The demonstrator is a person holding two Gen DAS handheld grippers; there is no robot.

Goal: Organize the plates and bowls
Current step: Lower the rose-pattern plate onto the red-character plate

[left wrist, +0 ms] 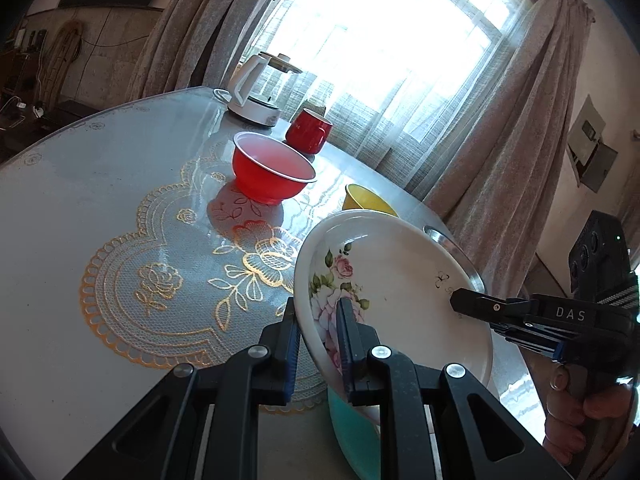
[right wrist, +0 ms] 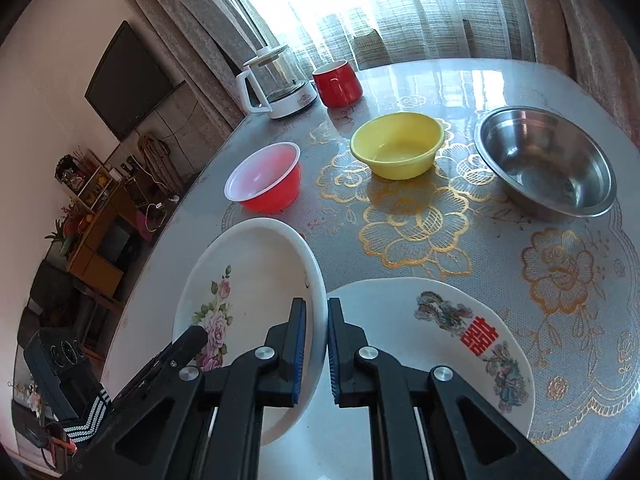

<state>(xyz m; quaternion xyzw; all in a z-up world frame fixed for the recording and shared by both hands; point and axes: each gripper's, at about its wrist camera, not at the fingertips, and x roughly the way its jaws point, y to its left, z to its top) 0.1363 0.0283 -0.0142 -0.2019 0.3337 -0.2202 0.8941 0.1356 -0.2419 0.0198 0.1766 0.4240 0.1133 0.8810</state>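
A white plate with pink flowers (left wrist: 400, 280) hangs tilted above the table, gripped from both sides. My left gripper (left wrist: 318, 312) is shut on its near rim, one finger inside and one outside. My right gripper (right wrist: 316, 308) is shut on the opposite rim of the same floral plate (right wrist: 248, 280). Each gripper shows in the other's view: the right gripper (left wrist: 456, 304) and the left gripper (right wrist: 196, 336). Under the floral plate lies a white plate with a dragon and a red character (right wrist: 440, 340). A teal bowl (left wrist: 352, 432) sits below it, partly hidden.
On the round table (right wrist: 560, 280) stand a red bowl (right wrist: 264, 180), a yellow bowl (right wrist: 400, 144), a steel bowl (right wrist: 548, 160), a red mug (right wrist: 338, 82) and a glass kettle (right wrist: 276, 84). Curtains and a window lie beyond the far edge.
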